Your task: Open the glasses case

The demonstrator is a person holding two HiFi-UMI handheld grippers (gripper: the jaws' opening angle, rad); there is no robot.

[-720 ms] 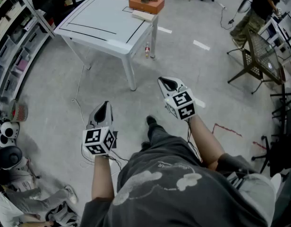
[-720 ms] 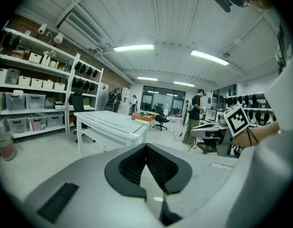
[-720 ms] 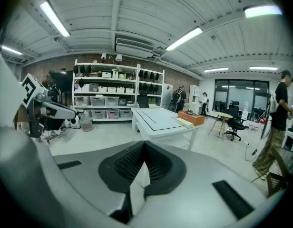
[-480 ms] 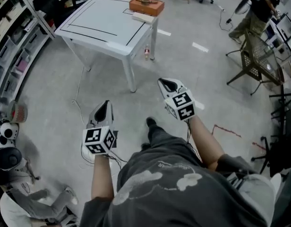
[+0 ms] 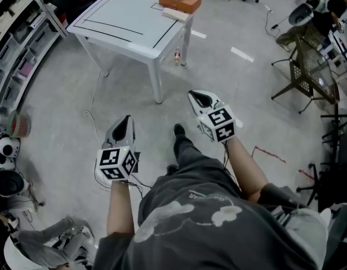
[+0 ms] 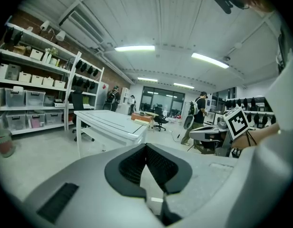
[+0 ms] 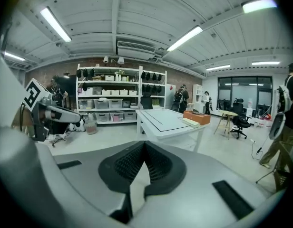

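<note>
head view puts the left gripper [image 5: 124, 124] low at left, jaws pressed together on nothing, above bare floor where a thin cable [image 5: 90, 107] trails; a foot catching it on the walk in is one likely slip. up and centre stands the white table [image 5: 123, 21]. the case [image 5: 179, 0], an orange-brown box as far as i can judge, sits at the table's right-hand corner, just beside a pale slab [image 5: 176, 14] lying at the very edge. both are well apart from the tools. a closed tip nudging either thing there could shove it off the table, so the jaws want spreading before contact. the right gripper [image 5: 195, 96], further right, is likewise clamped together and empty. as for writing, the cubes [image 5: 116, 163] carry only black-and-white square markers. the shirt [image 5: 190, 212] has a pale cloud print with lettering too small to read, and no brand shows on the case.
</note>
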